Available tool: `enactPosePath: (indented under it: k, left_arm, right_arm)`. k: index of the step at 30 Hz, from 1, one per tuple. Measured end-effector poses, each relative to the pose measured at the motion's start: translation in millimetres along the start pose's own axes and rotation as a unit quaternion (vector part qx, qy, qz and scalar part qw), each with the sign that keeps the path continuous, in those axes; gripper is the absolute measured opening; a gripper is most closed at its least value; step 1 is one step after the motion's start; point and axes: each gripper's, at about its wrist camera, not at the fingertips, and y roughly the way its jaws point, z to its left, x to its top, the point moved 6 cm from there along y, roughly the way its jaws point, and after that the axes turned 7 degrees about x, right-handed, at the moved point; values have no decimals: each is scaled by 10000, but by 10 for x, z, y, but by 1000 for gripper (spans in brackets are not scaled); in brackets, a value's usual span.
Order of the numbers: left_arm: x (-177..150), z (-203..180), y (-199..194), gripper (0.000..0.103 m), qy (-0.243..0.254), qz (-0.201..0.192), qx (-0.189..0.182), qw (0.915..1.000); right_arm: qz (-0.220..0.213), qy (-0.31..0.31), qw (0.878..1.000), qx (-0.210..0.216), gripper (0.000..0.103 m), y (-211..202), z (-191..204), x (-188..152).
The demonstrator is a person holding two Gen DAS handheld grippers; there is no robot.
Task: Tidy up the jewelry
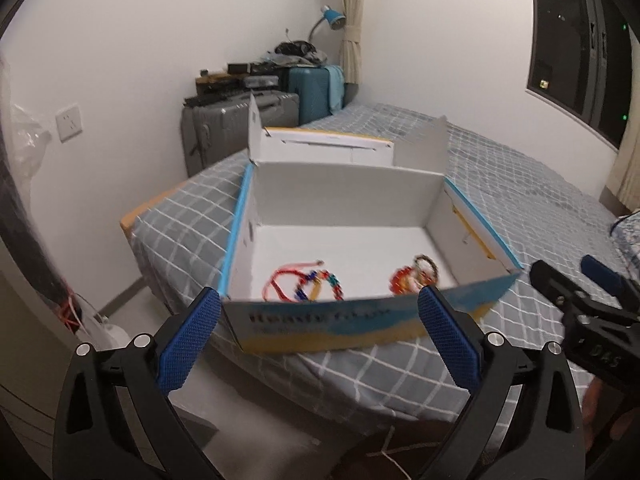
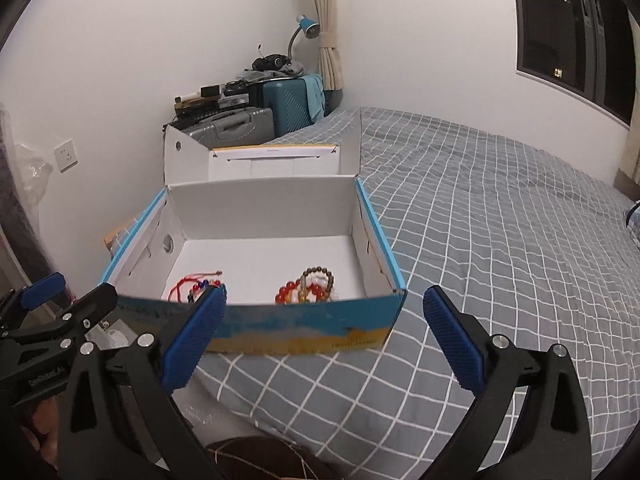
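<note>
I see the jewelry already inside the open box (image 2: 256,320) on the bed (image 2: 500,220): a red cord bracelet (image 1: 288,280) left, bead bracelets (image 2: 310,286) right. Both my left claw (image 1: 316,340) and right claw (image 2: 320,340) are spread and carry nothing, near the front wall. I judge that little remains, perhaps closing the lid (image 2: 276,162).

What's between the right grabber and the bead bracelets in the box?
The box's front wall, seen in the right wrist view, separates the right gripper from the bead bracelets.
</note>
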Motion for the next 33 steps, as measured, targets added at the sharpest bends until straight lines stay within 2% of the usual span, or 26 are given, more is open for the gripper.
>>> enactPosePath:
  k: [15,28,33]
  left_arm:
    - [-71,-4,22,97,70,22,244,9997]
    - [-33,-33,37,97,168,-47,270,9995]
    - [-34,-27,68,97,199,36,353,9992]
  right_arm:
    - [78,29,10000,-49,95,18,-40,-87]
    - [137,40,9999,-81,95,56,-87,-98]
    - [156,25,9998,-97,95,65,-99,-103]
